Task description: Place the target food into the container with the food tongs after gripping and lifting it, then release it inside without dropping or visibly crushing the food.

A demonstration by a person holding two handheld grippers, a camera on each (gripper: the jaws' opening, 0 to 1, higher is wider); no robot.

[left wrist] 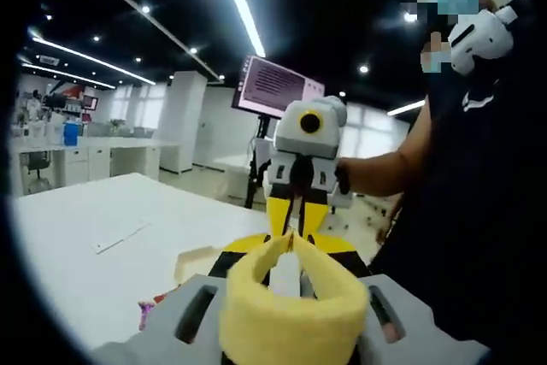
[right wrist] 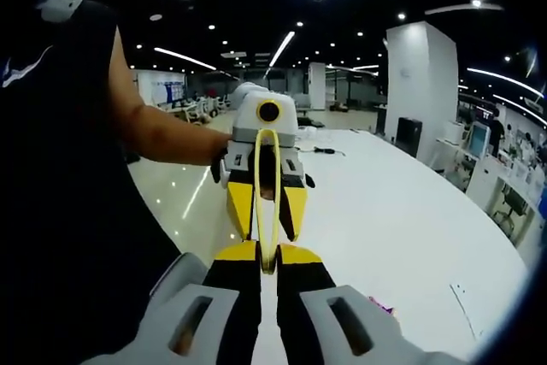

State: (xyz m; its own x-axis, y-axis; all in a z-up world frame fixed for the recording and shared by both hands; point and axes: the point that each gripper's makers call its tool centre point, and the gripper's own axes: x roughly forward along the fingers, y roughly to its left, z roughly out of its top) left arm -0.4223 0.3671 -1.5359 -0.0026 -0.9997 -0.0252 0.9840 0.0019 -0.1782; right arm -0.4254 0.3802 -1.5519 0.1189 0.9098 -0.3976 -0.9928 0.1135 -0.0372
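Yellow tongs [left wrist: 286, 309] are what I have between both tools, lifted clear above the white tabletop [left wrist: 94, 237]. In the left gripper view their broad looped end sits right up against the camera. Their two arms run forward and narrow to a point between the tips of my left claw [left wrist: 292, 250]. That claw is clenched on the tongs, its black and yellow tips pressed against either side of them.

Facing it from beyond the tongs is my right claw [left wrist: 297, 215], which pinches the tongs' tip end. In the right gripper view its jaws meet tightly on the thin yellow band.

From that side the tongs show edge-on as a slim loop rising in front of the left tool's body. A bare forearm [right wrist: 162, 138] reaches in from the left of the tongs to that tool, and a dark-clothed torso [right wrist: 60, 211] is behind it.

Below and left of the tongs in the left gripper view, a pale cream piece [left wrist: 192, 261] lies on the tabletop, with a small pink scrap [left wrist: 147, 309] nearer me. I cannot tell what either one is, nor which item is the food.

Beyond the tongs a monitor [left wrist: 275, 87] stands on a dark stand.
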